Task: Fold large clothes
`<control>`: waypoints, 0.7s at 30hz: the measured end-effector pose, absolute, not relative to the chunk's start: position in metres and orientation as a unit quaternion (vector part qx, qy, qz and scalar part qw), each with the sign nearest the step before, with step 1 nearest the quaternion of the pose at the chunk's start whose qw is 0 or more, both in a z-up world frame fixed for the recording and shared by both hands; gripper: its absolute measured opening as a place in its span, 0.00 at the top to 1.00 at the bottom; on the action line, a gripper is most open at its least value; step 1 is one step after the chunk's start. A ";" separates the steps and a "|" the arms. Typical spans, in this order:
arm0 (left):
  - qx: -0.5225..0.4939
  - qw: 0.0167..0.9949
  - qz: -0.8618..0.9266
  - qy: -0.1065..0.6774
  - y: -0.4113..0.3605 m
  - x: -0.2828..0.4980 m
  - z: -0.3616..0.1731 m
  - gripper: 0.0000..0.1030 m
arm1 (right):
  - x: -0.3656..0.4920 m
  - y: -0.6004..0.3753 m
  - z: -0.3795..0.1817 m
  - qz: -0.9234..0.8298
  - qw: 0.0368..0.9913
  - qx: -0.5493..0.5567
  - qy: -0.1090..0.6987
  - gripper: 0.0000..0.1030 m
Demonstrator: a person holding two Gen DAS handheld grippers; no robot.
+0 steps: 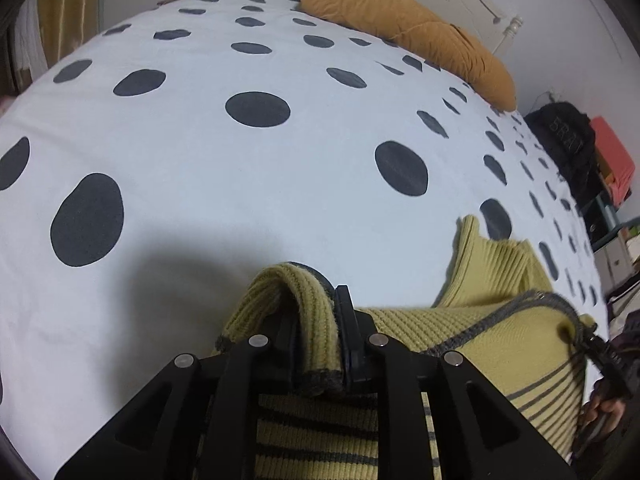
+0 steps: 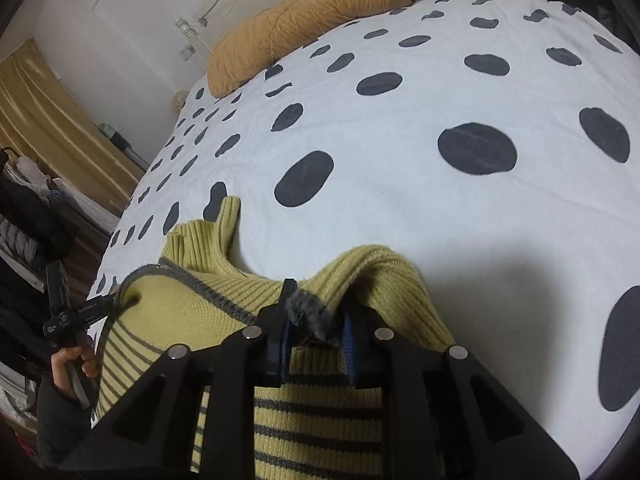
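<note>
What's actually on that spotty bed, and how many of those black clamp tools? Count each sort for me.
Yellow striped sweater: 1
Orange pillow: 1
Spotted bedcover: 1
Black grippers, both clamped on the sweater: 2, the left gripper and the right gripper
Total: 5

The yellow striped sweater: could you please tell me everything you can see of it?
The sweater is a yellow-green ribbed knit with thin grey stripes and grey edging. It lies bunched at the near edge of the polka-dot bedspread, its ribbed collar sticking up. The left hand-held gripper and the right hand-held gripper each pinch a ribbed fold of it.
</note>
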State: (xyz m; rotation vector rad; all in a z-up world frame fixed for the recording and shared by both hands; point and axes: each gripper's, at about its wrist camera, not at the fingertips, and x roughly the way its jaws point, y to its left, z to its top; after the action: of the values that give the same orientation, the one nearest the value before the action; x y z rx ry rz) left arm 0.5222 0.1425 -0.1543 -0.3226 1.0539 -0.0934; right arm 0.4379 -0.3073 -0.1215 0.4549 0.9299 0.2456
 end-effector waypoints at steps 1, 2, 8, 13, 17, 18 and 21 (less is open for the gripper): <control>-0.163 0.846 -0.043 0.506 0.146 0.522 -0.149 0.82 | 0.435 -0.308 -0.115 0.111 0.867 0.206 0.440 0.62; -0.175 0.844 -0.045 0.505 0.149 0.522 -0.143 0.81 | 0.431 -0.309 -0.107 0.091 0.876 0.193 0.433 0.36; -0.093 0.882 0.046 0.460 0.162 0.484 -0.089 0.01 | 0.406 -0.332 -0.072 0.028 0.885 0.192 0.423 0.08; -0.093 0.874 0.039 0.476 0.190 0.408 -0.074 0.01 | 0.330 -0.360 -0.061 0.043 0.867 0.269 0.417 0.08; -0.186 0.839 -0.034 0.510 0.201 0.324 -0.111 0.01 | 0.265 -0.379 -0.092 0.073 0.837 0.339 0.423 0.08; -0.203 0.833 -0.045 0.512 0.199 0.313 -0.118 0.01 | 0.255 -0.380 -0.101 0.076 0.825 0.361 0.427 0.08; -0.278 0.816 -0.098 0.497 0.194 0.268 -0.141 0.01 | 0.227 -0.372 -0.130 0.105 0.791 0.423 0.429 0.08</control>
State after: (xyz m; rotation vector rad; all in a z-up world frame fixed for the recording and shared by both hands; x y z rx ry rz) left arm 0.2684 0.1936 -0.1405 -0.5925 1.0589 -0.2080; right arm 0.2269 -0.3718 -0.1303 0.9099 0.9232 0.2261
